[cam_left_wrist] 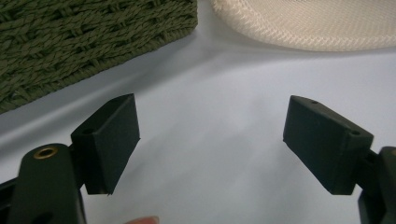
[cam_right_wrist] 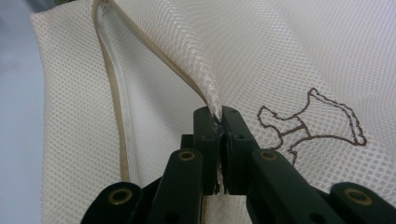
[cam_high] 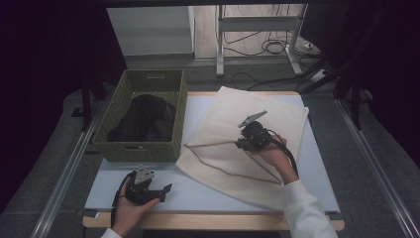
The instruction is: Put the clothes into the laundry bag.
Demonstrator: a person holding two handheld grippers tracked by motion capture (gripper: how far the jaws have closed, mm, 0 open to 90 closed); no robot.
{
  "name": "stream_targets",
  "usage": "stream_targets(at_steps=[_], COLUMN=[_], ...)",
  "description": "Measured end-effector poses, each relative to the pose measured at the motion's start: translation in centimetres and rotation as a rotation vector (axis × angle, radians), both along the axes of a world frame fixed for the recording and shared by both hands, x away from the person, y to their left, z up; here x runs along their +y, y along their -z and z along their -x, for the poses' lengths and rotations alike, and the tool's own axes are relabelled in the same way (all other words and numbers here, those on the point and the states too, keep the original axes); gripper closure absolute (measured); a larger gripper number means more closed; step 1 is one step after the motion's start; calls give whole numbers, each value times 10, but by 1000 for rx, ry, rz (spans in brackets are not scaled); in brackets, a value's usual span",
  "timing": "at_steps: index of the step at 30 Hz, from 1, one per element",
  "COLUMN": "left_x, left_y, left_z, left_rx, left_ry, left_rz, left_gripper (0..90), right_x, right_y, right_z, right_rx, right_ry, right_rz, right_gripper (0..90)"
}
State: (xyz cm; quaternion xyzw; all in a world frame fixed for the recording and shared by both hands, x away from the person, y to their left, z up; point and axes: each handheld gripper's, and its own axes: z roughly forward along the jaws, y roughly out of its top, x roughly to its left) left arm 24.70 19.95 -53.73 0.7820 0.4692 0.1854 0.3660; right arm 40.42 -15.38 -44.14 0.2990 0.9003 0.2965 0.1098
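Note:
A cream mesh laundry bag [cam_high: 247, 124] lies flat on the white table, its brown-trimmed opening facing left. My right gripper [cam_high: 243, 144] is shut on the upper layer of that opening and holds it lifted off the table. In the right gripper view the mesh edge [cam_right_wrist: 212, 100] is pinched between the closed jaws of the right gripper [cam_right_wrist: 219, 116], beside a brown embroidered figure [cam_right_wrist: 310, 123]. My left gripper [cam_high: 166, 189] rests near the table's front left, open, with nothing between its fingers. In the left gripper view the left gripper [cam_left_wrist: 210, 140] has bare table between its pads.
A green woven basket [cam_high: 143, 148] stands at the back left with a dark garment [cam_high: 146, 119] inside. The basket's wall [cam_left_wrist: 70, 42] is close ahead of the left gripper. Table legs and cables lie on the floor beyond the table's far edge.

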Motion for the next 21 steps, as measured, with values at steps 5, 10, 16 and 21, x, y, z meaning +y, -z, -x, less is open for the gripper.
stream_targets(at_steps=[5, 10, 16, 21], left_x=[0, -1, 0, 1], left_y=[0, 1, 1, 0], left_z=[0, 0, 0, 0], left_rx=[1, 2, 3, 2], left_ry=[-4, -5, -13, -17], left_rz=[0, -5, -7, -5], left_gripper=[180, 180, 180, 180], right_x=[-4, -7, -7, -8], right_y=[-9, -19, -28, -32], right_z=[-1, -2, -4, -2], right_rx=[-18, -33, -50, -59], right_ry=[4, 2, -7, -7], right_rz=[-24, -48, -75, -83], right_gripper=[861, 862, 862, 862])
